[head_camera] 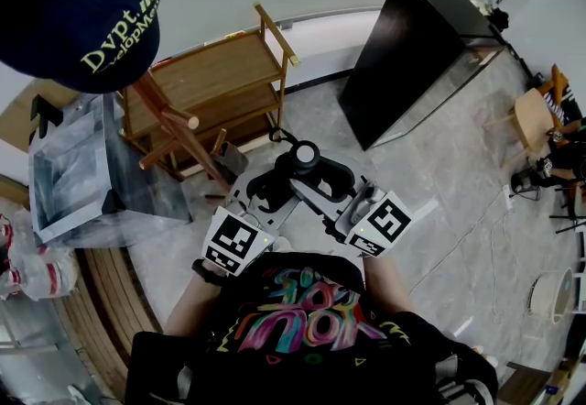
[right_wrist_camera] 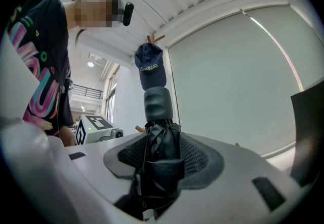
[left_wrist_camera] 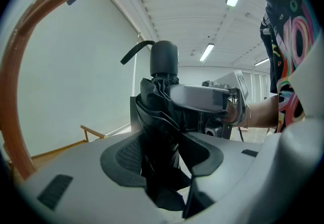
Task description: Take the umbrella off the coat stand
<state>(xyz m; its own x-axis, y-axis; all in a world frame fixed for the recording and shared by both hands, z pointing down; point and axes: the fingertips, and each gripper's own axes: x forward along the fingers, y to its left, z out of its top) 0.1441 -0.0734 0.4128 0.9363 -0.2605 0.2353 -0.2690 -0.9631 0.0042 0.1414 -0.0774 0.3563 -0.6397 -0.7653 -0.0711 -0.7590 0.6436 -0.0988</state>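
Both claws are clenched on the folded black umbrella. The left gripper squeezes the bunched fabric low down, and the right gripper squeezes it just under the stubby handle. The umbrella hangs in front of the person's chest, to the right of the wooden coat stand and seemingly clear of its pegs, so the lift-off looks nearly done. The main risk is the grip itself. Both sets of pads bite soft, loosely folded cloth rather than the solid handle, so the shaft could slide down through the folds if either hand eases or the two pull apart. The wrist strap sticks out as a free loop. With the stand close on the left, a swing that way could hook it on a peg and tug the umbrella loose. The same swing could jolt the stand and drop the dark cap perched on top of it.
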